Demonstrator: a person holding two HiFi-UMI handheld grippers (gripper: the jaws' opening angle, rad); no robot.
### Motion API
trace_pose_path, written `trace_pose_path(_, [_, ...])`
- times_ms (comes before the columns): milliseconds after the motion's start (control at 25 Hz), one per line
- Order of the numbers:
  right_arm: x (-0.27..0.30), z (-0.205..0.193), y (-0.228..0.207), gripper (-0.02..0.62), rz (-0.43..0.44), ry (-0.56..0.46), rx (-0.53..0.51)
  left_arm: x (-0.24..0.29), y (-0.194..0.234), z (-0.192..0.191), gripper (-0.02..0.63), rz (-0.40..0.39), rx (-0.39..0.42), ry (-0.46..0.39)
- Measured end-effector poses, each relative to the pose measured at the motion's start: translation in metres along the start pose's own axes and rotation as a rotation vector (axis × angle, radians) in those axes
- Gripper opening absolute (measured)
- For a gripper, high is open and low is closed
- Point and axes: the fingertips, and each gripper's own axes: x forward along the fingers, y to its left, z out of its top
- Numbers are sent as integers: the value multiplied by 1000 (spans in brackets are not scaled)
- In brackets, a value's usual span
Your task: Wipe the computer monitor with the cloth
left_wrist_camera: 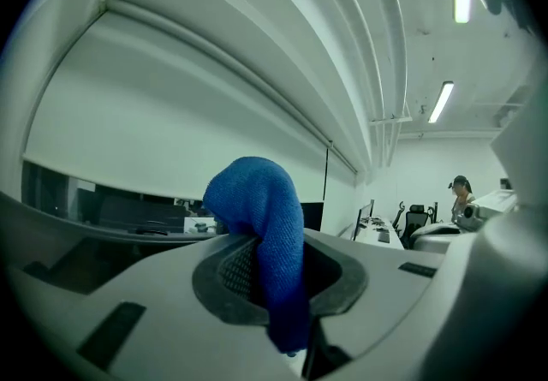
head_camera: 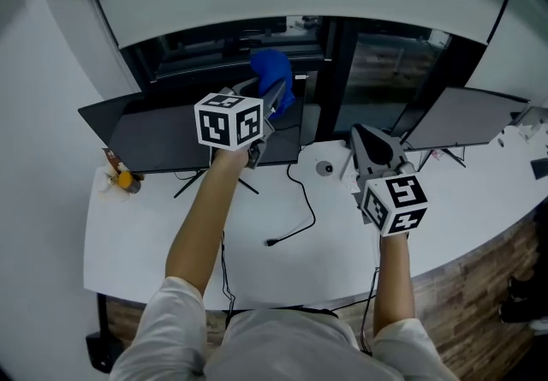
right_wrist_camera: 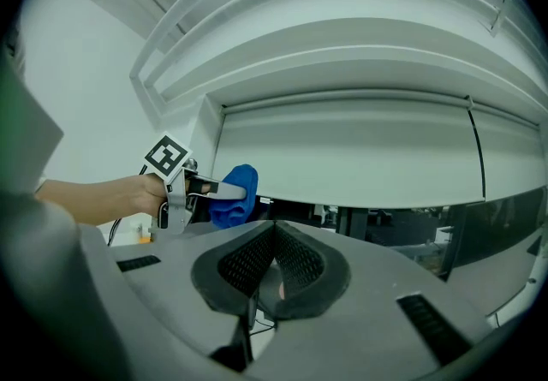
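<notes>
the white desk [head_camera: 154,234] is carrying a dark monitor [head_camera: 163,139], and the left gripper [head_camera: 276,95] is hovering by its top right corner, jaws clamping the blue cloth [head_camera: 272,71], which is bunching up above the pads [left_wrist_camera: 235,272] and hanging down between them. the right gripper [head_camera: 370,144] is hanging over the desk further right, jaws pressed together on nothing. both cubes [head_camera: 229,121] are showing black-and-white square markers.

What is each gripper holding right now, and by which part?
The left gripper holds the blue cloth, pinched across its bunched middle. The right gripper is shut on nothing.
</notes>
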Motion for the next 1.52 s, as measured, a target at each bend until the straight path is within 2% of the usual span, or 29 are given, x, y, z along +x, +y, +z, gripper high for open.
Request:
trace_pose_path(280, [-17,-15,-27,15,-24,5,24,44,-45,-5,75,-74,-26,-17])
trace_pose_path(520, [-25,-19,-42,15,-44,18,28,69,-66,-19,75,-77,-104,-43])
trace_pose_path(720, [-30,-28,-43,15,-47,38,31,75,-56,-51,75,9,-185,-44])
trace_pose_path(840, [-29,-35,-44,15,-47,53,33,78,-52,-68,74,20,-212,-26])
trace_pose_path(1200, [-21,-58,-36,15,-37,91,46,81,-47,-118,75,28,-242,31])
trace_pose_path(1520, [-6,-95,-35,15,-41,131,64,87,-38,-187,75,69,-235,131])
